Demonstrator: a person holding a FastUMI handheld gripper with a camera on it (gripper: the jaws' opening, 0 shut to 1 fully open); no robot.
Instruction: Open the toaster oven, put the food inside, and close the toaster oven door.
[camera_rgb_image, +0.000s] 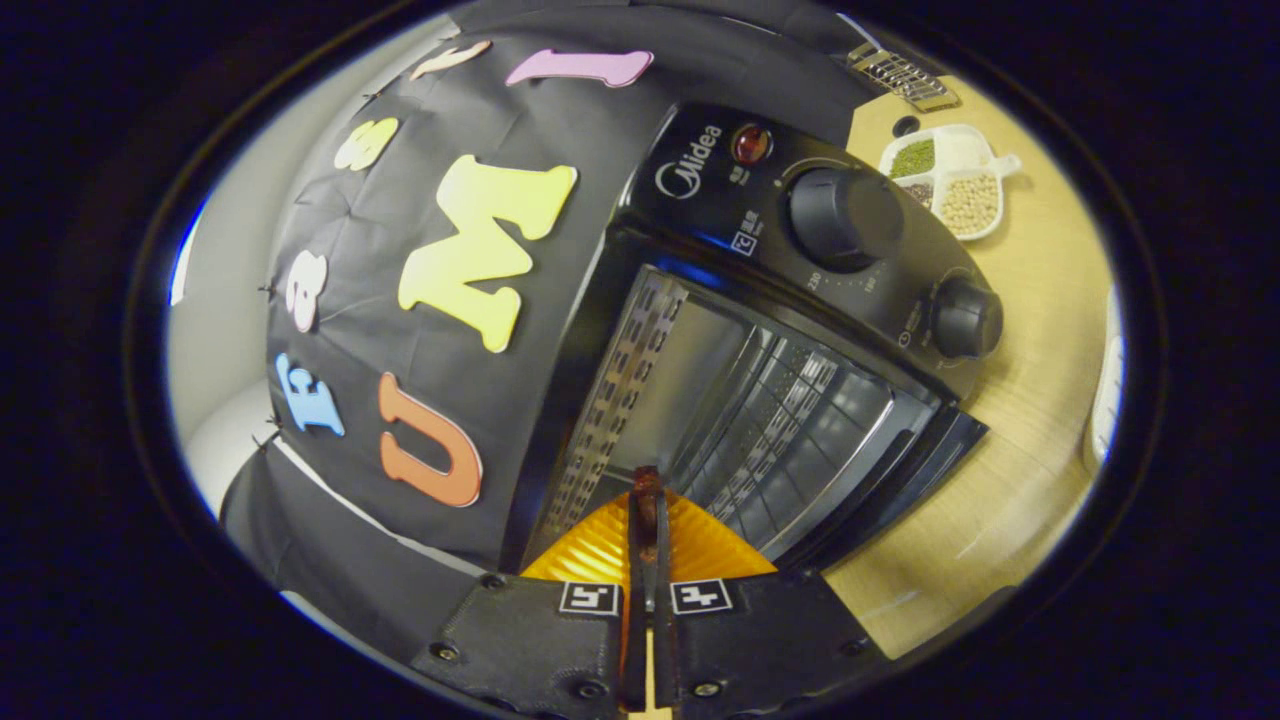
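Note:
The black toaster oven (700, 200) lies tilted across the view, because the gripper is rolled to one side. Its glass door (900, 470) hangs open and the metal cavity with its wire rack (790, 420) shows. My gripper (648, 500) is shut on a thin, dark reddish-brown piece of food (646, 485), which sticks out a little past the fingertips. The tips sit just in front of the oven's open mouth, near the side wall with the perforated panel (615, 400). Two dark knobs (845, 215) and a red lamp (750, 143) are on the control panel.
The oven stands on a light wooden table (1030, 330). Beyond it is a white divided dish of beans (950, 180), and a small metal rack (900, 75) lies farther back. A white object (1105, 400) sits at the table's far side.

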